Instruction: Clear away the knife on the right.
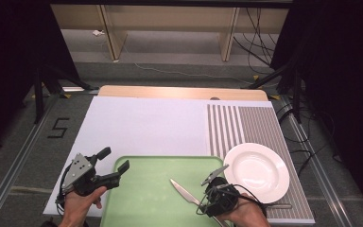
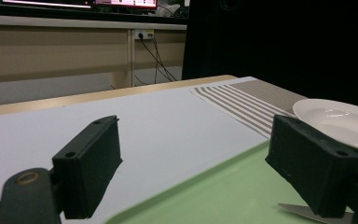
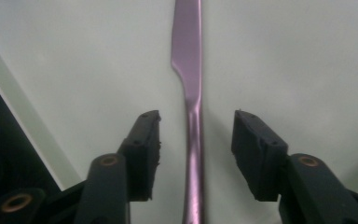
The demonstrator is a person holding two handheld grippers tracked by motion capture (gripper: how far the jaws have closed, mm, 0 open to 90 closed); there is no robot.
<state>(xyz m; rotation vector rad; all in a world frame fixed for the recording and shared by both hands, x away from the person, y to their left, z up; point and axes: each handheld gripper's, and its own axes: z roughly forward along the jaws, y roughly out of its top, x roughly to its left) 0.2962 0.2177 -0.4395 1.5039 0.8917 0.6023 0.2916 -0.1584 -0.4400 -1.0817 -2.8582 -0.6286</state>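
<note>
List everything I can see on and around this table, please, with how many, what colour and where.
Knife: one, silver, lying on the tray, handle between the right gripper's open jaws.
Tray: one, pale green, near edge of the table, in the middle.
Plate: one, white, on the striped mat, right of the tray.
Striped mat: one, grey and white, right side of the table.
Table cover: one, white, under the tray.
Left gripper: one, black, open, astride the tray's left corner.
Right gripper: one, black, open, over the knife.
</note>
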